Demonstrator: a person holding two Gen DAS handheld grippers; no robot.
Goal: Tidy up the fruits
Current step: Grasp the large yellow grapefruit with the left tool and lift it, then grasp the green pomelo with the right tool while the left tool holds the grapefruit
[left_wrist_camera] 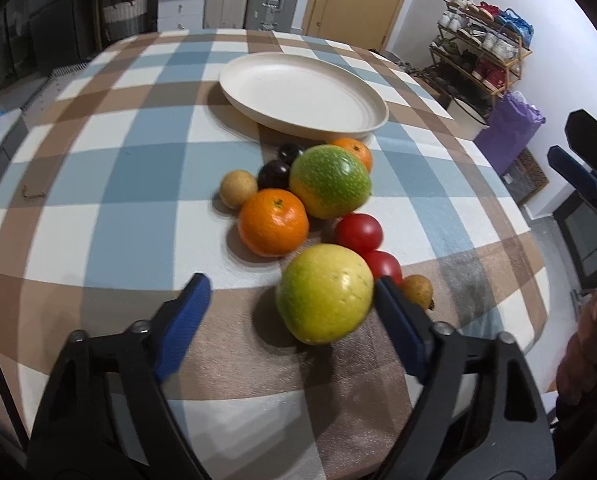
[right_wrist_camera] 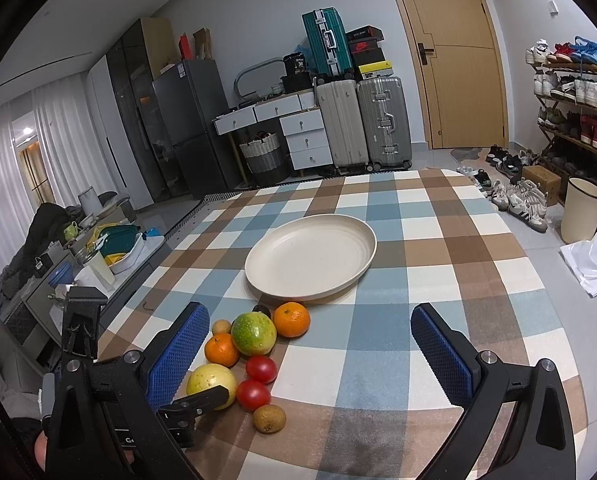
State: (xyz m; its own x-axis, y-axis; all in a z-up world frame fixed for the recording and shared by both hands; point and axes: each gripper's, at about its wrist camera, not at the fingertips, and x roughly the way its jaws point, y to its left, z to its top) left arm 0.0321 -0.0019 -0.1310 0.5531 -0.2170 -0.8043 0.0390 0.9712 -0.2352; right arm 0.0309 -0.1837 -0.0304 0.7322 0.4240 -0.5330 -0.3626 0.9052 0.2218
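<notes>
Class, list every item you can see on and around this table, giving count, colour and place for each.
table: one, blue, brown and white checked cloth
plate: one, cream, mid-table, nothing on it
green-yellow fruits: two, one nearest, one mid-cluster
oranges: two, orange, in the cluster
red fruits: two, touching
dark fruits: two, near the plate
small brown fruits: two, at the cluster's edges
suitcases: two grey, by the wall
shoe rack: one, wooden, beside the door
left gripper: fingers blue, astride the nearest green-yellow fruit, open
right gripper: fingers blue, open, holding nothing

Checked tablecloth (right_wrist_camera: 438, 248), cream plate (right_wrist_camera: 362, 256), fruit pile (right_wrist_camera: 254, 334) nr plate
</notes>
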